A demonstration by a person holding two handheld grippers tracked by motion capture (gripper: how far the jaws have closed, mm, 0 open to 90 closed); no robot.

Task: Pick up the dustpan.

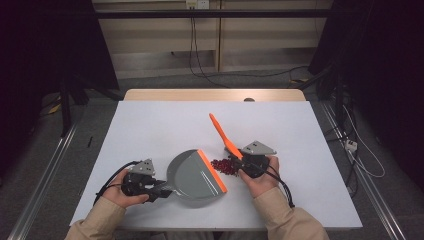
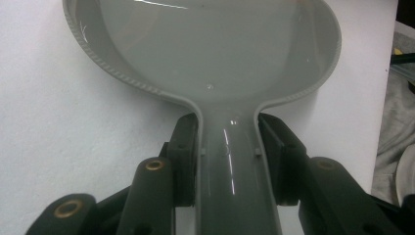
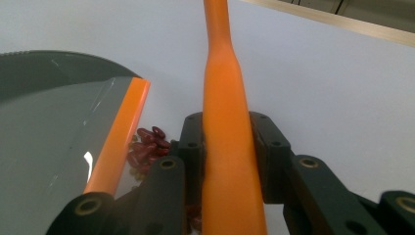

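At the near edge of the white table (image 1: 150, 120), two sleeved forearms are seen in the high view. The left gripper (image 1: 161, 190) is clamped on the handle of a grey dustpan (image 1: 195, 175), and the right gripper (image 1: 240, 161) is closed around an orange brush handle (image 1: 220, 131). A heap of dark red beans (image 1: 223, 166) is found directly between the two tools, touching the dustpan's orange lip (image 1: 212, 170) and lying just left of the right gripper.

Beyond the grippers, the tabletop is seen as plain white (a wooden edge shows at its far side). Grey floor is laid around it, metal rails run along both sides, and black cables trail across the floor toward a pale wall at the back.

In the left gripper view, the black pads (image 2: 188, 147) are seen pressed against both flanks of the dustpan handle (image 2: 230, 171), and the pan's ribbed rim and glossy hollow are shown ahead of them; the beans and the lip are hidden there. In the right gripper view, the pads (image 3: 193, 142) are pressed on the brush handle (image 3: 227, 147), which rises straight ahead, while the beans (image 3: 149, 144) are seen wedged between the left jaw and the orange lip (image 3: 120, 134).
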